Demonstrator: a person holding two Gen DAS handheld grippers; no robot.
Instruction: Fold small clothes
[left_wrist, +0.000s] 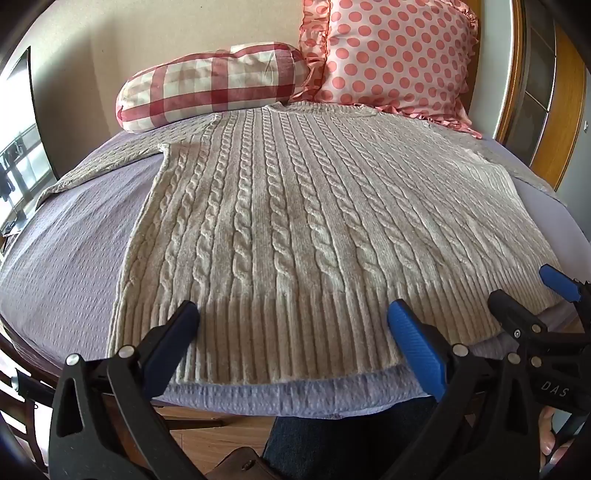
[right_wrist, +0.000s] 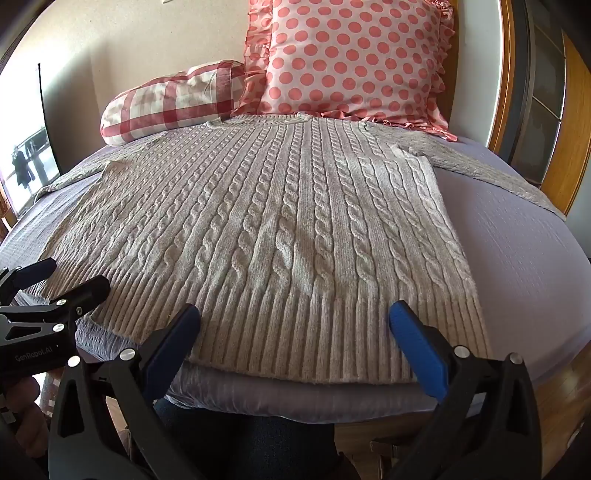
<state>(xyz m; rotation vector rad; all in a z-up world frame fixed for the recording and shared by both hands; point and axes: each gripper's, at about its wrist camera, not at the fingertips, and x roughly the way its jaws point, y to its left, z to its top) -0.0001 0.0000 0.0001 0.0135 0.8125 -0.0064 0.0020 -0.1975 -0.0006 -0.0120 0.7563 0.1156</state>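
"DAS" on right gripper (left_wrist: 554, 291), "GenRobot.AI" on left gripper (right_wrist: 55, 280)

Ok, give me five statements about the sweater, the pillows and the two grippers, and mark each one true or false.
1. The cable-knit sweater lies spread flat on the lavender bedspread. True.
2. The left gripper is clamped on the ribbed hem. False: its jaws are wide open over the hem, gripping nothing.
3. The right gripper is also open, poised over the hem. True.
4. The polka-dot pillow lies flat on top of the sweater. False: it stands upright beyond the collar, against the wall.
5. The checked bolster sits to the right of the polka-dot pillow. False: it sits to its left.
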